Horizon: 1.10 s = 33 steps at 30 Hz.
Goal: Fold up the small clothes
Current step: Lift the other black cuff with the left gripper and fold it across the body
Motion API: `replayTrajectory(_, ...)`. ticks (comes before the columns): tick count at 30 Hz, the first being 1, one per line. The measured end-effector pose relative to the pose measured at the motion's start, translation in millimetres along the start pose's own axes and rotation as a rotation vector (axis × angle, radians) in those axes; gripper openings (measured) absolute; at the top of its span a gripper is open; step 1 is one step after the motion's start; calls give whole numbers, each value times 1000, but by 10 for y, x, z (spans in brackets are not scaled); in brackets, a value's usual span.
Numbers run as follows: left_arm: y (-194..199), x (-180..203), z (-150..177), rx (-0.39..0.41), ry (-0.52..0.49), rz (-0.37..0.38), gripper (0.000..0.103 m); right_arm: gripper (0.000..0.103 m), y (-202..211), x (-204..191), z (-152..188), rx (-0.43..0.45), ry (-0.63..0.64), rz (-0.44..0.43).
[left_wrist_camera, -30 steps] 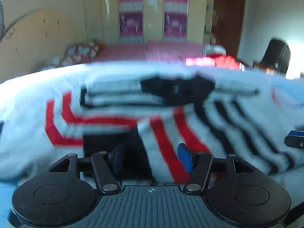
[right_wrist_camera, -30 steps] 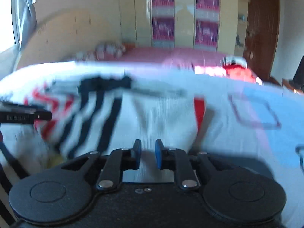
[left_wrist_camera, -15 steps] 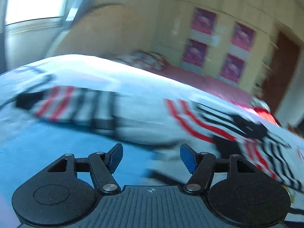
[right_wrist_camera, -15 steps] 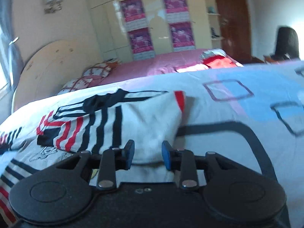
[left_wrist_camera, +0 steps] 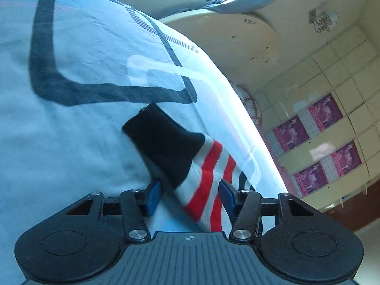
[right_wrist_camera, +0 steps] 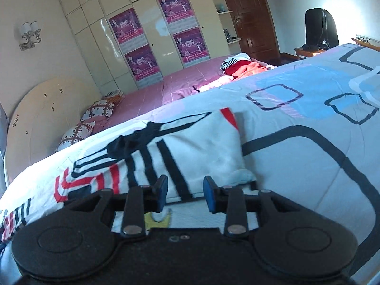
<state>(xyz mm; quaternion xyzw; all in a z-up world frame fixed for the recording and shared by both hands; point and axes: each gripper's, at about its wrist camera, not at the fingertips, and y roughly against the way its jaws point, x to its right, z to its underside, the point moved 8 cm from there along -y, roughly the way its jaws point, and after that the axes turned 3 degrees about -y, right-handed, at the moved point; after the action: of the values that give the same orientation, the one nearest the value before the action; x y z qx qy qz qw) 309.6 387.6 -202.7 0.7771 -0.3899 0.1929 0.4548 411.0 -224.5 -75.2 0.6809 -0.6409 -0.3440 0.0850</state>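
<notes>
The left claw (left_wrist_camera: pixel 188 196) is standing apart, a black-cuffed sleeve (left_wrist_camera: pixel 190 159) with red and white stripes lying between its fingers; whether they are touching it is hard to tell, and the sleeve's lower end is running out of sight under the claw body. The right claw (right_wrist_camera: pixel 185 193) is gaping too, the folded striped garment (right_wrist_camera: pixel 166 154) lying at 12 o'clock on the blue patterned bedspread (right_wrist_camera: pixel 308 166). Pink-sheeted bed (right_wrist_camera: pixel 166 90) and postered wardrobe (right_wrist_camera: pixel 154 30) are sitting behind.

No wording could be read. The purple posters (right_wrist_camera: pixel 127 27) on the wardrobe doors (right_wrist_camera: pixel 152 11) carried rows of print too small and blurred to make out, and the other surfaces showed no legible label.
</notes>
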Motion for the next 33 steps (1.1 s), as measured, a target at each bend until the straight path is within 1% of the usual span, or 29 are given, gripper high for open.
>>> replayTrajectory(1,-48,24,-21,1,-2,2,50,33,1,-64,4,3,-2,-2)
replayTrajectory(2,-107,33,-39,-2,-7,-7,29,33,-2,-130,11,3,0,-2)
replayTrajectory(3,-189,26,-54,-14,-19,-31,10,33,-4,-199,25,2,8,-1)
replayTrajectory(4,-273,19,-50,-39,-17,-36,4,33,-4,-251,32,1,17,-2)
replayTrajectory(5,-302,56,-65,-30,-26,-35,4,33,-3,-292,36,0,26,-3)
replayTrajectory(6,-306,153,-76,-17,-78,-41,4,33,-2,-319,39,1,34,-2)
replayTrajectory(8,-225,469,-60,26,-202,-18,4,33,16,-338,54,4,46,7)
replayTrajectory(11,-96,1149,86,80,-368,57,4,34,13,-247,64,2,32,17)
replayTrajectory(13,-24,1649,286,89,-469,121,4,34,-8,-159,72,-3,24,23)
replayTrajectory(16,16,2430,814,61,-643,204,4,34,-19,-36,49,-1,10,26)
replayTrajectory(19,34,3029,1488,12,-774,277,4,34,7,77,-3,4,11,21)
replayTrajectory(22,49,3506,2197,-57,-887,337,4,34,53,252,-63,11,0,30)
replayTrajectory(23,32,3624,2477,-86,-939,344,4,34,66,317,-76,9,-8,34)
replayTrajectory(25,-2,3801,2932,-142,-1027,341,4,34,82,428,-96,4,-16,44)
replayTrajectory(26,32,3840,3204,-202,-1081,333,5,34,89,488,-101,1,-21,48)
replayTrajectory(27,9,3840,3415,-274,-1115,323,5,35,91,533,-105,-4,-28,48)
replayTrajectory(28,43,3791,3590,-299,-1133,305,6,38,91,572,-109,-9,-38,44)
replayTrajectory(29,77,3797,3650,-256,-1154,306,19,42,89,603,-111,-14,-48,39)
replayTrajectory(30,172,3801,3715,-237,-1170,324,26,44,87,616,-114,-14,-52,33)
replayTrajectory(31,235,3804,3719,-239,-1165,341,38,46,89,619,-117,-11,-54,28)
replayTrajectory(32,283,3817,3706,-248,-1148,360,52,47,82,610,-119,-9,-55,20)
replayTrajectory(33,312,3818,3662,-252,-1123,386,57,47,67,593,-117,-10,-57,11)
